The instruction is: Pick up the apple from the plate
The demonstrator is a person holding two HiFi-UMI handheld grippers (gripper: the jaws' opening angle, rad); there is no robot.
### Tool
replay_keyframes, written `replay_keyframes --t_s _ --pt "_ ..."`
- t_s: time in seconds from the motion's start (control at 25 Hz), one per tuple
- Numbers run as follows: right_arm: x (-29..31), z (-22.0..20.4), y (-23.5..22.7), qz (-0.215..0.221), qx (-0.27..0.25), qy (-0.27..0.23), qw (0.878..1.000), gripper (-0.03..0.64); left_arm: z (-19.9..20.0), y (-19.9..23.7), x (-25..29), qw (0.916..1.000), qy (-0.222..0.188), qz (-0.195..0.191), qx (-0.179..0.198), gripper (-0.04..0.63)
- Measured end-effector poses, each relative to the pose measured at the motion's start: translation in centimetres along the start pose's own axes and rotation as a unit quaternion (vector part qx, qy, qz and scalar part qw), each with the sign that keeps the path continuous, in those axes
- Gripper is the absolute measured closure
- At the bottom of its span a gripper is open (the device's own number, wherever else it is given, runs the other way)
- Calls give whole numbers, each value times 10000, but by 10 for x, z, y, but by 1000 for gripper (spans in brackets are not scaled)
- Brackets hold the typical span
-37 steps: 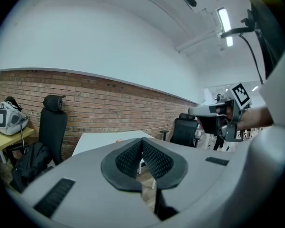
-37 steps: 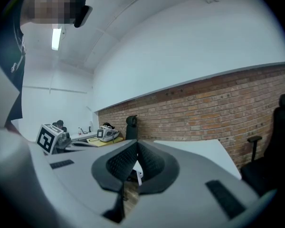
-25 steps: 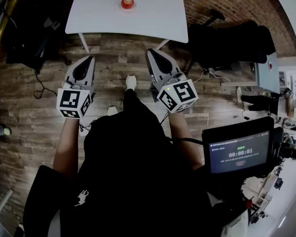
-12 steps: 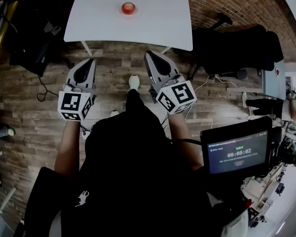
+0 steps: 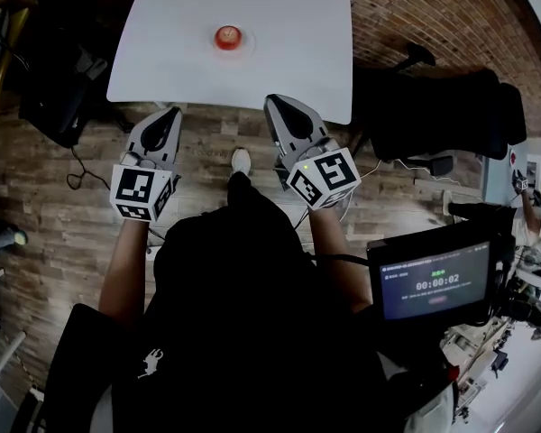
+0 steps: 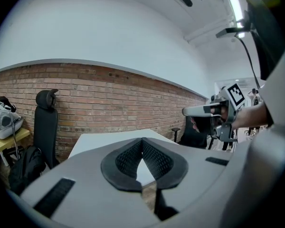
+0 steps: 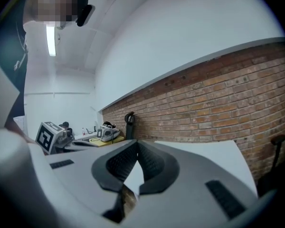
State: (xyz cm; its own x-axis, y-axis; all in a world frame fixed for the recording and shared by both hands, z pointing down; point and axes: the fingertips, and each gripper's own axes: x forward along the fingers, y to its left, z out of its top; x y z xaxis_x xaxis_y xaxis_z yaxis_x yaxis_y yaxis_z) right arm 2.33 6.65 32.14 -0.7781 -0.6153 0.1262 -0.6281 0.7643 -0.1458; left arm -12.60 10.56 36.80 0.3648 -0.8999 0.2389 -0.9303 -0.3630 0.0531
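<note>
The grey left gripper (image 5: 169,114) and grey right gripper (image 5: 276,102), jaws together and empty, should open before reaching the round red apple (image 5: 227,36), well ahead between them on the white bench (image 5: 298,25).

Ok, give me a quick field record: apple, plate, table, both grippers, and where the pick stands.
apple: red, on the plate, toward the table's far side, untouched
plate: pale, hard to tell from the tabletop
table: white, ahead of the person
left gripper: jaws together, nothing between them, by the table's near edge
right gripper: jaws together, nothing between them, by the near edge
pick: not yet done, both grippers well apart from the apple
</note>
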Motion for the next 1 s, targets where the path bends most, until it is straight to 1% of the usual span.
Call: replay_keyframes --t_s 0.2,0.4,0.6,0.8,1.0 --pt "21 11 -38 198 -35 68 9998 613 10 4 37 9998 116 149 -98 589" --pt "35 18 -62 369 -5 65 9993 613 24 8 66 9996 20 286 -35 589" --pt "46 15 -97 507 150 132 9985 612 31 8 97 9985 113 531 11 589" --pt "59 16 -119 700 170 149 9973 614 32 10 119 9976 208 667 1 589" --pt "69 12 -131 841 220 217 9960 612 35 11 130 9961 248 844 -14 589"
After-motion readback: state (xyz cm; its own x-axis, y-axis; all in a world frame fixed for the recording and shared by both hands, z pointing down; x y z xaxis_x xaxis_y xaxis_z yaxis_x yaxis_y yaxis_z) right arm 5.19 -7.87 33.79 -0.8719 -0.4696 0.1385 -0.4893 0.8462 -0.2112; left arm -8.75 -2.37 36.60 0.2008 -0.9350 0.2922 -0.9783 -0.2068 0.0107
